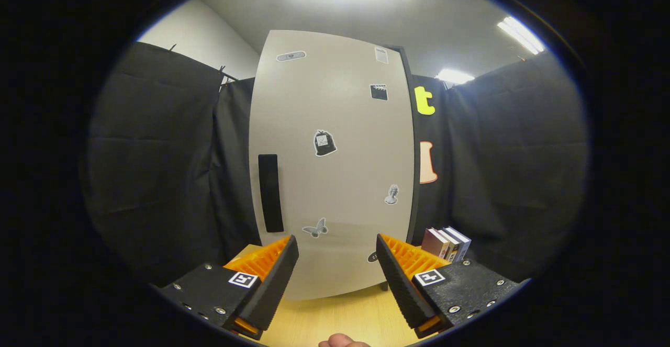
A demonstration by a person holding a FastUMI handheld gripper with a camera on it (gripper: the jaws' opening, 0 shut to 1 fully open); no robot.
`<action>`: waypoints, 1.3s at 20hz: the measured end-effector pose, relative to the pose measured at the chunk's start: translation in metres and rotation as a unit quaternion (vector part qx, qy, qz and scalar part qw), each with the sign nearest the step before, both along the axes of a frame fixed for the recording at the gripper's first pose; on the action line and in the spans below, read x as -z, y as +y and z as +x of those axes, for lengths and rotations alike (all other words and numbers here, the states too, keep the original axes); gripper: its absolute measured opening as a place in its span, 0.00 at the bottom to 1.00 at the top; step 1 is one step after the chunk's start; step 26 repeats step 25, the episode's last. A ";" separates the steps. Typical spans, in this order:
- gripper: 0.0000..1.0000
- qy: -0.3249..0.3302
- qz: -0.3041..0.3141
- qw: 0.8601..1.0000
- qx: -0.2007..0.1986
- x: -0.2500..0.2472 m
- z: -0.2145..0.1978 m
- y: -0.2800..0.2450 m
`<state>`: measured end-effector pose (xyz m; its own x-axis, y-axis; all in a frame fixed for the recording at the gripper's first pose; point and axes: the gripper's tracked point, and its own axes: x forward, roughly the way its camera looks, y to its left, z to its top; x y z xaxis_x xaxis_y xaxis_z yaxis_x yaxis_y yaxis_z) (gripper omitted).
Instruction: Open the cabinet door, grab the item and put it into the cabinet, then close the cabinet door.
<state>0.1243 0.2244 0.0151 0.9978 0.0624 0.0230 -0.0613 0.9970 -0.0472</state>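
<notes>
Cabinet door (335, 164) is closed, pale grey with one black vertical handle (270, 193) near its left edge and seven little stickers, standing on the wooden desk (335, 321) just beyond the gripper (337, 268). Gripper's wide open, empty. Three or four books (446, 243) stand right of the cabinet.

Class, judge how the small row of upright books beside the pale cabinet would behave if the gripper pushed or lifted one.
The upright books stand on edge beside the pale cabinet, so a push would probably topple them. They look stiff and thin, likely light. The open gripper holds nothing; smooth covers might slip.
</notes>
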 end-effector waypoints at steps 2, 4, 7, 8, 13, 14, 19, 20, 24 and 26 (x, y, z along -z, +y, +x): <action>0.93 0.005 0.002 1.000 -0.006 0.003 0.001 0.004; 0.93 0.009 0.002 1.000 -0.009 0.005 0.001 0.006; 0.93 0.011 -0.001 1.000 -0.013 0.004 0.000 0.010; 0.93 0.008 -0.003 1.000 -0.012 0.002 0.000 0.009; 0.93 0.004 -0.002 1.000 -0.008 -0.002 0.000 0.005; 0.93 0.005 0.000 1.000 -0.008 -0.002 0.000 0.007; 0.93 0.014 -0.004 1.000 -0.010 0.006 0.002 0.009; 0.93 0.014 -0.005 1.000 -0.013 0.006 0.002 0.011; 0.93 0.014 -0.006 1.000 -0.018 0.006 0.003 0.015; 0.93 0.014 -0.004 1.000 -0.019 0.006 0.004 0.016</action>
